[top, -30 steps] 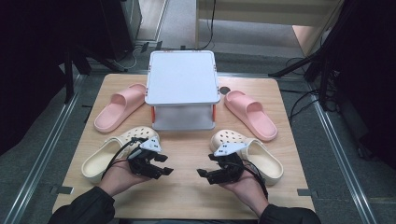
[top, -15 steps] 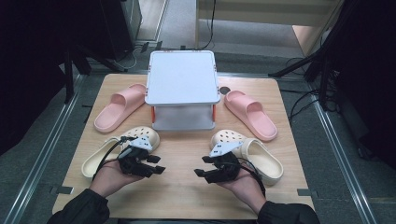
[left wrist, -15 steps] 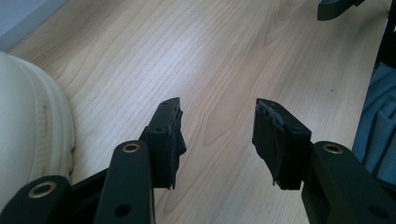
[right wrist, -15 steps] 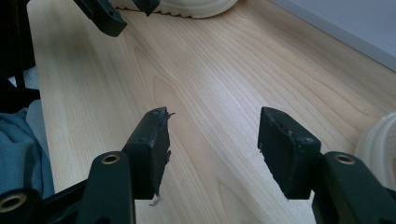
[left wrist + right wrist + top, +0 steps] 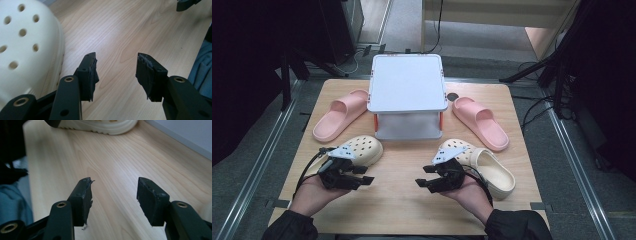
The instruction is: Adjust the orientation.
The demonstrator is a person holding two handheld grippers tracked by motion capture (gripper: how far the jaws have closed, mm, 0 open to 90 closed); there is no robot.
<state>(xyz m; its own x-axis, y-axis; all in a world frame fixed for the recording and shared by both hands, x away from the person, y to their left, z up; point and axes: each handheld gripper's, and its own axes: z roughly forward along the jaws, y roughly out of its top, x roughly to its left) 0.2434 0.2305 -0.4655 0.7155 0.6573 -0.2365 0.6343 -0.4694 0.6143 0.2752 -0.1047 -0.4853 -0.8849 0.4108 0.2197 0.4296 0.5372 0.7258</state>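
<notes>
Two cream perforated clogs lie on the wooden table (image 5: pixel 402 210). The left clog (image 5: pixel 362 149) is beside my left gripper (image 5: pixel 368 179). The right clog (image 5: pixel 493 171) lies beside my right gripper (image 5: pixel 420 181). Both grippers are held low over the near middle of the table, with their tips pointing at each other across a bare gap. In the left gripper view the gripper (image 5: pixel 117 61) is open with nothing between its jaws, and the clog's toe (image 5: pixel 22 45) is at the left. The right gripper (image 5: pixel 113 183) is open too, over bare wood.
A white two-level stand (image 5: pixel 407 82) sits at the back middle of the table. One pink slide (image 5: pixel 339 115) lies to its left and another pink slide (image 5: pixel 479 122) to its right. Cables and dark equipment legs surround the table on the floor.
My left gripper has drifted a little to the left, away from the table's middle. The right gripper has hardly moved. Both stay open.
</notes>
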